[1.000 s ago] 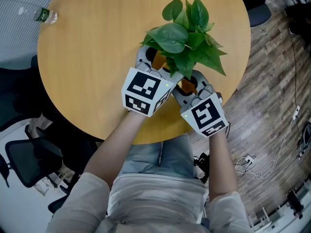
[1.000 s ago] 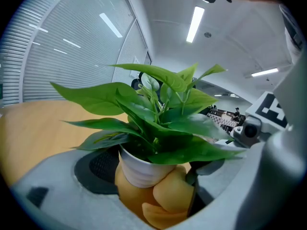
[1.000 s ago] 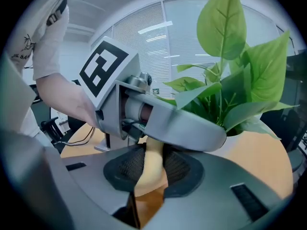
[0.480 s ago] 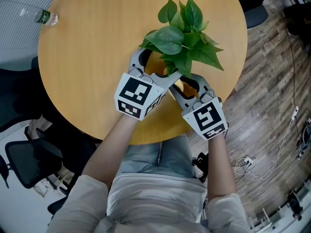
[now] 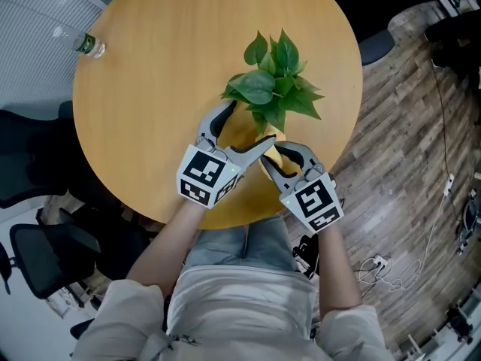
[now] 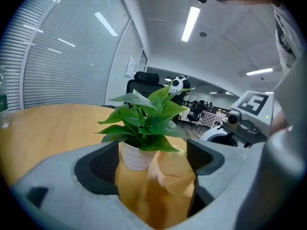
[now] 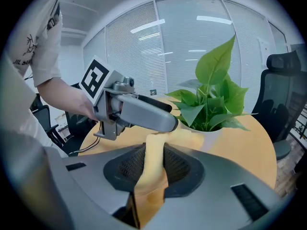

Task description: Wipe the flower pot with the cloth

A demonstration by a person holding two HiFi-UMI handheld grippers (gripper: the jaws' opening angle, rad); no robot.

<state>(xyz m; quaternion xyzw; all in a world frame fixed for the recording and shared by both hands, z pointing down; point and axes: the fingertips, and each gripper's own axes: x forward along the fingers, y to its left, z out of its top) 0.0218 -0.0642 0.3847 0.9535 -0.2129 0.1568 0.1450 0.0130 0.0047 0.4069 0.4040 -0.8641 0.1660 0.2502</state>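
A leafy green plant (image 5: 272, 90) stands in a white ribbed pot (image 6: 135, 155) on the round wooden table (image 5: 158, 89); in the head view the leaves hide the pot. My left gripper (image 5: 252, 122) is open, its jaws spread wide just short of the pot, nothing between them. My right gripper (image 5: 276, 155) is shut on a yellow cloth (image 7: 152, 176). The cloth stretches forward to the pot (image 7: 209, 134), and its free end (image 6: 173, 174) lies against the pot's right side. One left finger (image 7: 144, 112) crosses above the cloth.
A plastic water bottle (image 5: 89, 44) lies at the table's far left. Office chairs (image 5: 43, 256) stand to the left below the table edge. Cables (image 5: 378, 260) lie on the wooden floor at the right. Both grippers are near the table's near edge.
Both grippers have drawn back from under the leaves toward the table's near edge. The left jaws now stand clear of the pot, and the cloth stays in the right gripper.
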